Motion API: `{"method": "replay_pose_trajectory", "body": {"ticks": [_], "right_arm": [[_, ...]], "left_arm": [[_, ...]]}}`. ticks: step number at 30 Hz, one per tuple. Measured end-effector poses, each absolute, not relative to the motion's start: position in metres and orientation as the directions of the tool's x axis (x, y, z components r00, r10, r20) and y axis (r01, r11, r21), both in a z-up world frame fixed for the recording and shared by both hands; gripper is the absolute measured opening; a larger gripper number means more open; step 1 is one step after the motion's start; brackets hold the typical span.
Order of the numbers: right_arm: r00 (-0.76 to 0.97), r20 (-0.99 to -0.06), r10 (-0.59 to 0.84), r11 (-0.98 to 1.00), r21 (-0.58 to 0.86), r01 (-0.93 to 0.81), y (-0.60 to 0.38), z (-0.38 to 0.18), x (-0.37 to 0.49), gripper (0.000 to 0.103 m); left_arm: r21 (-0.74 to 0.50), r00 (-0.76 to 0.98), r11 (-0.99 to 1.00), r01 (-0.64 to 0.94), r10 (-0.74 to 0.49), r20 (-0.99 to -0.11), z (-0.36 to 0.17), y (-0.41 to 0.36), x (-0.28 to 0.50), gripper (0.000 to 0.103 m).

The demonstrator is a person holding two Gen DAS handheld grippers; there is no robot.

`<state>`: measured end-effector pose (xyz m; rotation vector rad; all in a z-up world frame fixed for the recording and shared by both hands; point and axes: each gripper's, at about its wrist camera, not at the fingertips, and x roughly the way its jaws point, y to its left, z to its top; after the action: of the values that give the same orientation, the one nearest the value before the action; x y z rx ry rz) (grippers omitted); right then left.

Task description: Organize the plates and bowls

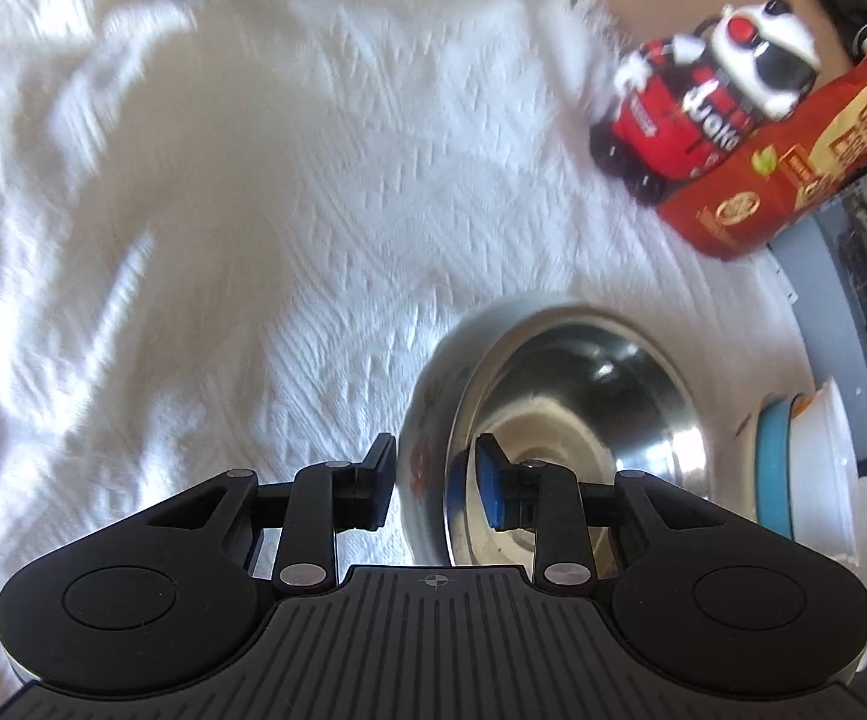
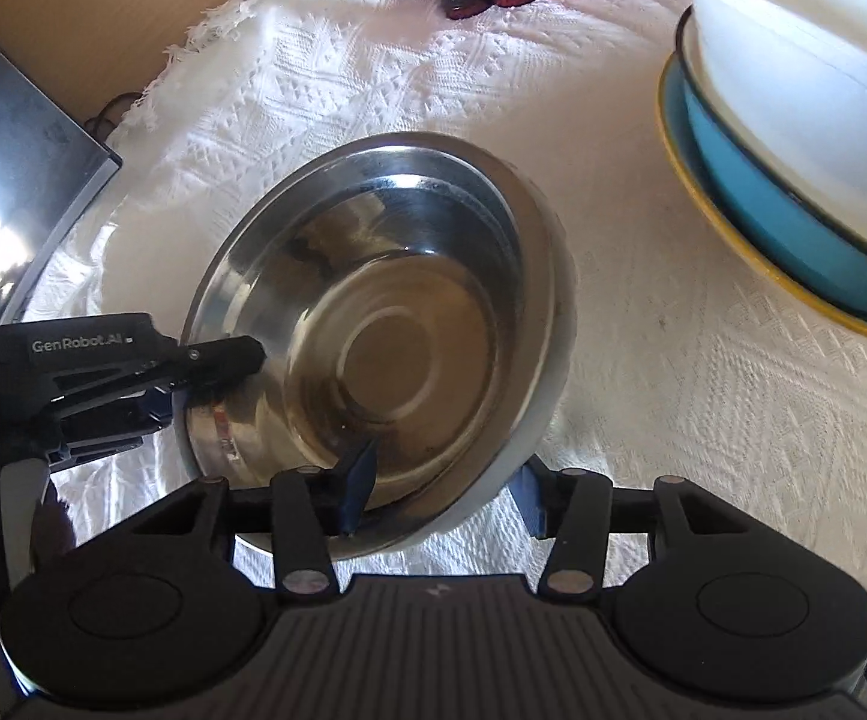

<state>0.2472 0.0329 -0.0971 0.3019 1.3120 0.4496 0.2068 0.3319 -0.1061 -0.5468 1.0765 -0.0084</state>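
Observation:
A steel bowl with a pale outer wall (image 2: 385, 324) is tilted above the white tablecloth; it also shows in the left wrist view (image 1: 583, 408). My left gripper (image 1: 436, 480) is shut on its rim, one finger inside and one outside; it shows in the right wrist view (image 2: 193, 372) at the bowl's left edge. My right gripper (image 2: 445, 489) straddles the bowl's near rim, one finger inside and one outside, with its jaws still apart. A stack of a white bowl (image 2: 805, 72) in a blue bowl (image 2: 781, 222) on a yellow plate (image 2: 727, 240) stands at the right.
A white woven tablecloth (image 2: 703, 390) covers the table. A red toy figure (image 1: 691, 114) and a red box (image 1: 793, 162) stand at the far side. A grey metal case (image 2: 7, 180) lies off the cloth's left edge.

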Motion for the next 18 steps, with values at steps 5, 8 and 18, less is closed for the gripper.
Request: {"method": "replay_pose_trajectory", "body": {"ticks": [5, 8, 18], "right_arm": [[0.218, -0.839, 0.498, 0.861, 0.448, -0.243, 0.015, -0.059, 0.241, 0.049], [0.249, -0.809, 0.532, 0.831, 0.443, -0.337, 0.007, -0.030, 0.240, 0.049], [0.431, -0.700, 0.570, 0.782, 0.300, -0.546, -0.049, 0.032, 0.295, 0.049]], "left_arm": [[-0.442, 0.626, 0.859, -0.258, -0.200, -0.754, -0.067, 0.335, 0.194, 0.031], [-0.480, 0.696, 0.848, -0.225, -0.205, -0.688, -0.047, 0.324, 0.191, 0.031], [-0.525, 0.757, 0.827, -0.198, -0.211, -0.618, -0.024, 0.235, 0.190, 0.013]]}}
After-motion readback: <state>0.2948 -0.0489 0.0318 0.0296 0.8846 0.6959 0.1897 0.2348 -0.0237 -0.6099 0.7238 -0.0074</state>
